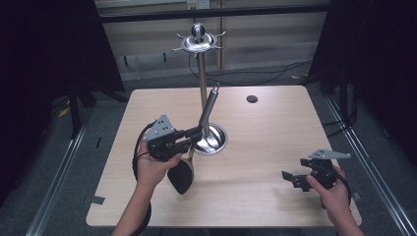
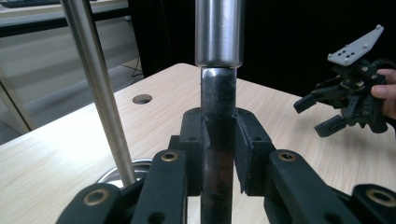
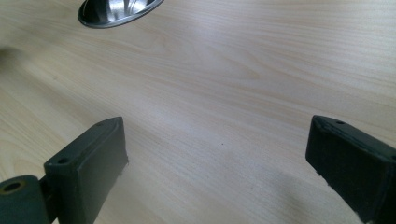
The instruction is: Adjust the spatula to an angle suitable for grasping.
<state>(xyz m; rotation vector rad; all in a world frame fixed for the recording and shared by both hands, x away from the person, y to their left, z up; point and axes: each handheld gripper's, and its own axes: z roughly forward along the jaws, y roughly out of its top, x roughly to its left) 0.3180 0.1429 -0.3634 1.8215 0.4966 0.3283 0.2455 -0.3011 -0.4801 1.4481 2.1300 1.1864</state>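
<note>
High view: left gripper point(image 1: 193, 135) clenches a spatula point(image 1: 196, 142) by its handle, just left of the utensil stand point(image 1: 201, 73) at mid-tabletop point(image 1: 275, 142). Right gripper point(image 1: 295, 178) sits released, near right. A tilted spatula may knock the stand's pole. Its blade is partly hidden behind the hand.
</note>
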